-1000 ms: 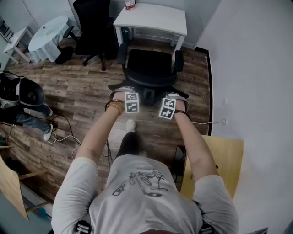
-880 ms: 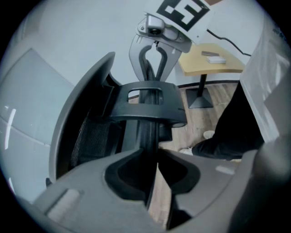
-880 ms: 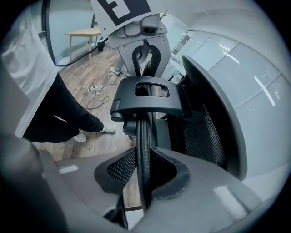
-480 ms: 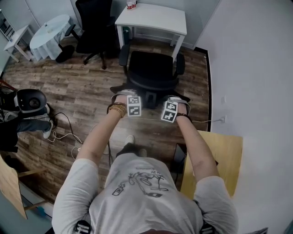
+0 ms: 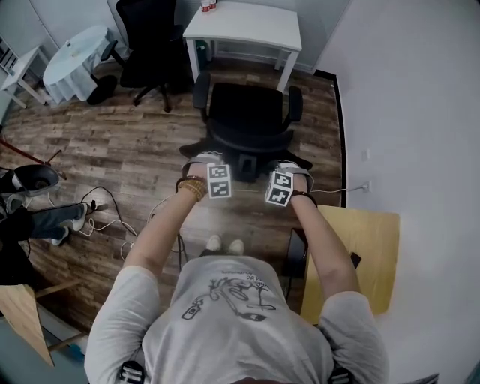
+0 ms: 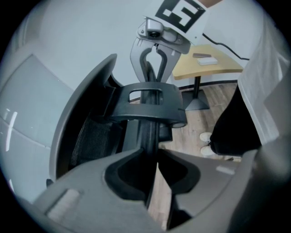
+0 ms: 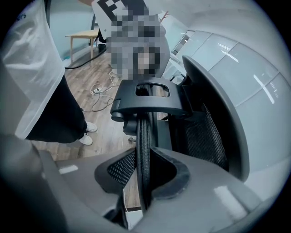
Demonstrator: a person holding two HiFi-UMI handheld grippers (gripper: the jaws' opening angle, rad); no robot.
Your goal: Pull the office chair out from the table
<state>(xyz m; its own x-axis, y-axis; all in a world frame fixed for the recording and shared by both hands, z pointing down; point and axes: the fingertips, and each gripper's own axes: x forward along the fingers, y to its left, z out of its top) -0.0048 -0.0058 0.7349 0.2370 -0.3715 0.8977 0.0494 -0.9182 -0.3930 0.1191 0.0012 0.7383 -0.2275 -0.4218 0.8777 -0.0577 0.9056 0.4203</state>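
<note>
Left claw [image 6: 153,157] and right claw [image 7: 144,164] each clamp narrowly on the backrest's top rim of the office chair [image 5: 247,112], side by side. The chair is black, with a mesh back and two armrests. It stands on the wood floor [image 5: 112,142] just before the white desk [image 5: 244,22]. Only the head view shows the desk; the claw views show the pinched mesh edge.

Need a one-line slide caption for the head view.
The left tool and right tool clamp the backrest of a black office chair in front of a white table.
</note>
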